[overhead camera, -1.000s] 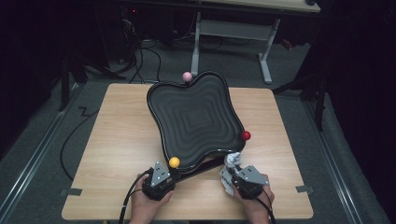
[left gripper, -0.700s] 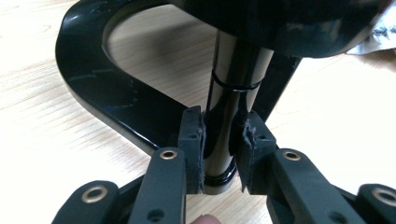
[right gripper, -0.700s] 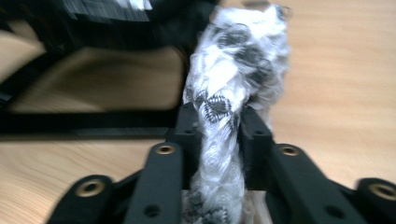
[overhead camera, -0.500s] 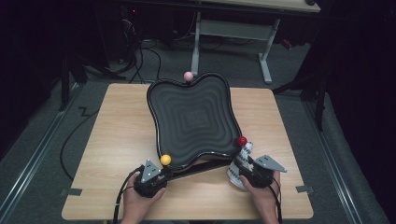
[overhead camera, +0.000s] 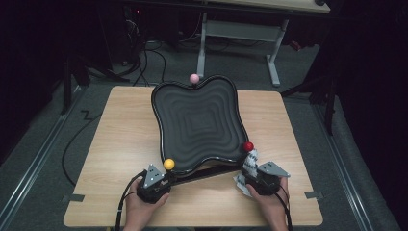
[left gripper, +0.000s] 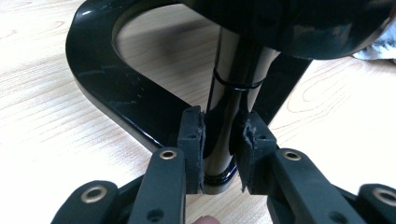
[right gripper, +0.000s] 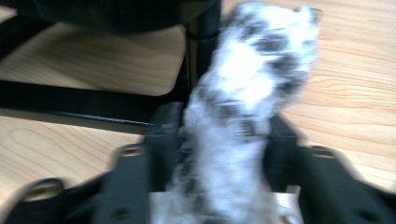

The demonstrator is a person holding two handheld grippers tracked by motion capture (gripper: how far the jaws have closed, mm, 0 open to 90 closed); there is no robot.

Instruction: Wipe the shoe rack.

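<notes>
A black wavy tray [overhead camera: 199, 122] stands on a black stand in the middle of the table. It has a pink ball [overhead camera: 194, 77] at its far corner, a yellow ball [overhead camera: 169, 164] near left and a red ball [overhead camera: 248, 146] near right. My left gripper [overhead camera: 163, 180] [left gripper: 219, 154] is shut on the stand's black post [left gripper: 229, 93] below the yellow ball. My right gripper [overhead camera: 250, 174] [right gripper: 224, 135] is shut on a white cloth with dark spots [overhead camera: 250, 161] [right gripper: 247, 88]. The cloth reaches up to just under the red ball; that view is blurred.
The wooden table [overhead camera: 115, 144] has bare room left and right of the tray. The stand's curved black foot [left gripper: 116, 93] lies on the wood ahead of the left jaws. Cables [overhead camera: 77, 139] trail off the left side. A metal desk frame [overhead camera: 269, 38] stands beyond.
The tray's near edge has swung left, carrying the yellow and red balls with it. My right gripper moved the cloth right, up under the red ball. My left gripper shifted slightly left.
</notes>
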